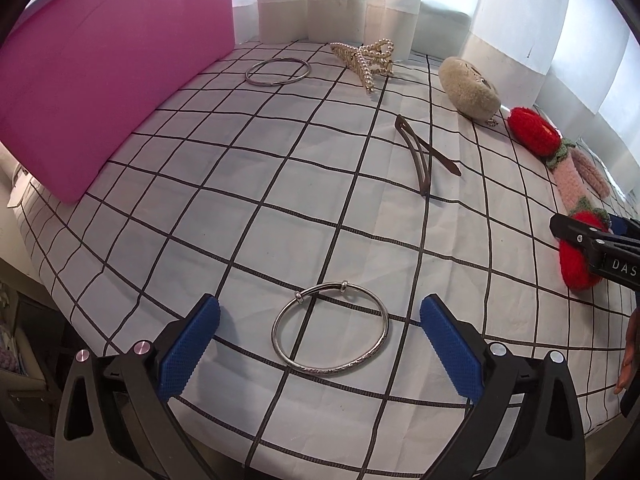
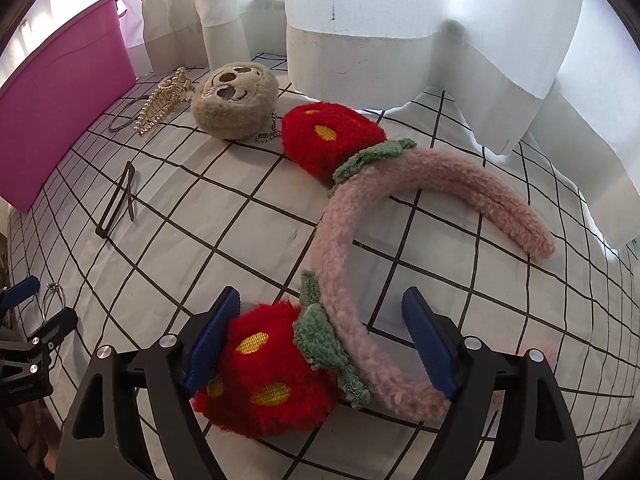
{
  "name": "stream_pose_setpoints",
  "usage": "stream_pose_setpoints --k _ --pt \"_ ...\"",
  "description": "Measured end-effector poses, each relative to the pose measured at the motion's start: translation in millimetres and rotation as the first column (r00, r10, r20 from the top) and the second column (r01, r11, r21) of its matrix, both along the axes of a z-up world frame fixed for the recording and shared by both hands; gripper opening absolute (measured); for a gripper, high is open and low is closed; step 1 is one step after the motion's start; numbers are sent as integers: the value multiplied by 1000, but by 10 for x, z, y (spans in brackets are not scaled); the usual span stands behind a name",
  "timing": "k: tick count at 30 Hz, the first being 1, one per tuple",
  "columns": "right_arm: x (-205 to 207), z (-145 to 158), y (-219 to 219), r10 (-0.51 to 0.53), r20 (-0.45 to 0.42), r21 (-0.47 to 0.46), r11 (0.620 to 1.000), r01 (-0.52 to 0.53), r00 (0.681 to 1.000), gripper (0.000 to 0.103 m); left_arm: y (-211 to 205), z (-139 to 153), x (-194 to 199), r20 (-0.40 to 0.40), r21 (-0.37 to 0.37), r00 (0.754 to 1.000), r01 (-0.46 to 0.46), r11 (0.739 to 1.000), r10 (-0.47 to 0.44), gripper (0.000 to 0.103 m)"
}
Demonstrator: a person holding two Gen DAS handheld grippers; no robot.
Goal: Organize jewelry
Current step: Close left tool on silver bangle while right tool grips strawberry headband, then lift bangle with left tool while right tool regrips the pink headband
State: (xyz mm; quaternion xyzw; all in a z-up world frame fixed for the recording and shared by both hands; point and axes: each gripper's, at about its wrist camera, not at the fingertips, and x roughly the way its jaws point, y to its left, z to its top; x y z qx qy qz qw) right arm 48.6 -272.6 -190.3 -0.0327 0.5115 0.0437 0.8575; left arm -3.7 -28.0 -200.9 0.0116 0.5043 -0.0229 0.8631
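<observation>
We held the left tool [image 1: 320,344] apart, straddling the silver metal bangle [image 1: 330,330]; the right tool [image 2: 320,344], also apart, bracketed the pink fuzzy strawberry headband [image 2: 340,264] for grasping.

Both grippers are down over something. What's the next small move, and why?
Probably shut the left gripper on the bangle: it lies flat on the cloth between the open fingers, untouched. The right gripper is also open, straddling the headband and its strawberry, so it could shut next. The pink bin looks like the destination.
</observation>
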Motion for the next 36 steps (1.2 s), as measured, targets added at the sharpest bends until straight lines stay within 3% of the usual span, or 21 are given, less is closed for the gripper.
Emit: stream_pose_setpoints --k 7,12,14,22,30,36 --pt "-57 6 -1 2 18 10 1000 -2 1000 79 11 7 -9 -3 0 1000 18 1000 -18 97" --pt "-176 39 42 8 35 11 1000 -9 999 62 13 18 -64 19 3 999 46 999 -46 95" --pt "-209 49 55 2 41 13 1000 -2 999 59 4 34 -77 20 1 998 57 998 -57 90" --pt "-281 86 15 -29 39 51 998 27 999 46 -126 122 -143 23 -8 992 126 992 -126 52" --pt "-352 146 37 -31 42 82 996 27 999 43 -23 157 -74 -11 -69 995 99 993 -100 51" --pt "-407 239 99 -29 53 107 994 23 998 43 55 312 -57 21 -72 996 87 994 -86 51"
